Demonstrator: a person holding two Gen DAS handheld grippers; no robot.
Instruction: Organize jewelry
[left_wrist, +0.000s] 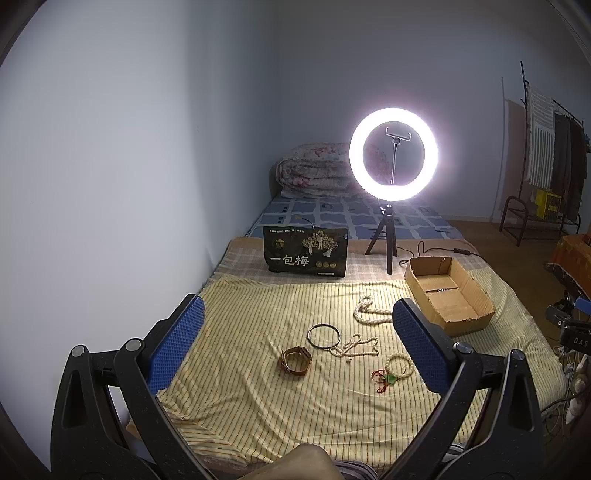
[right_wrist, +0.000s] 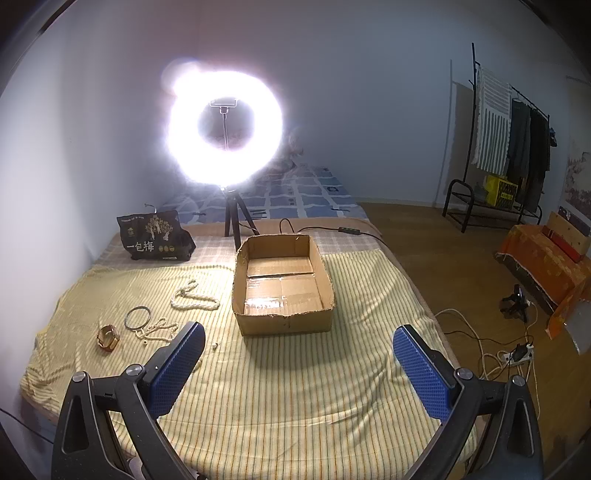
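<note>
Both claws gape wide and grip nothing: left claw hangs above the brown watch, metal bangle and bead strands on the bed's striped sheet; right claw faces the cardboard box.

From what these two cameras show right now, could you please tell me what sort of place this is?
Most likely a bedroom at home: a bed under a yellow striped sheet, a rolled floral quilt at its far end, and a black clothes rack with hanging garments by the wall.
</note>
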